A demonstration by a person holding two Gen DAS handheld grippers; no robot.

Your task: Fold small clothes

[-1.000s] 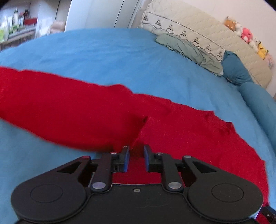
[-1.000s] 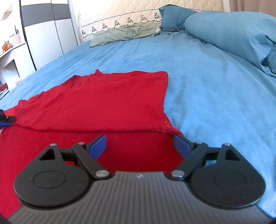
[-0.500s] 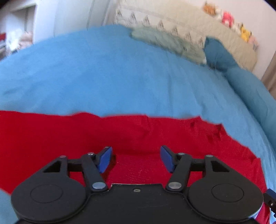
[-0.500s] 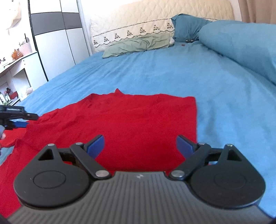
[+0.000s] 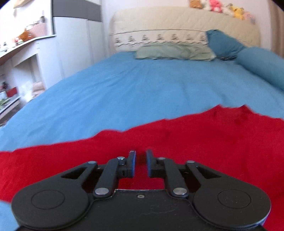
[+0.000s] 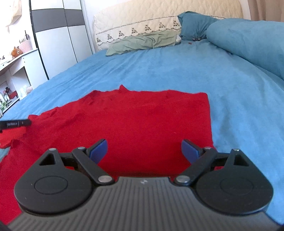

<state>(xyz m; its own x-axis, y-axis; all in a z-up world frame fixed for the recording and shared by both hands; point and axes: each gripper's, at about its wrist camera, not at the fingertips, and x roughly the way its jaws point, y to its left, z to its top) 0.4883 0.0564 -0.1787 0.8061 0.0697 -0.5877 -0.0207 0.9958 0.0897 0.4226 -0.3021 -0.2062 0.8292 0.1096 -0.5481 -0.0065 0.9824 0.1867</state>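
Observation:
A red garment (image 6: 142, 120) lies spread on the blue bed sheet (image 6: 177, 71). It fills the lower part of the left wrist view (image 5: 195, 142) too. My left gripper (image 5: 140, 158) sits low over the garment's left part with its jaws nearly closed, a narrow gap between them; whether red cloth is pinched there is not clear. Its tip also shows in the right wrist view (image 6: 17, 123) at the garment's left edge. My right gripper (image 6: 144, 147) is wide open and empty above the garment's near right part.
A green pillow (image 5: 175, 53), a dark blue pillow (image 5: 223, 44) and a rolled blue duvet (image 6: 252, 42) lie at the head and right of the bed. A white wardrobe (image 6: 58, 39) and shelves (image 5: 21, 62) stand to the left. Plush toys (image 5: 221, 7) sit on the headboard.
My left gripper opened, turned to face the headboard, then narrowed its jaws again over the garment. My right gripper stayed open and rose slightly. The garment's folded-over layer now lies flatter.

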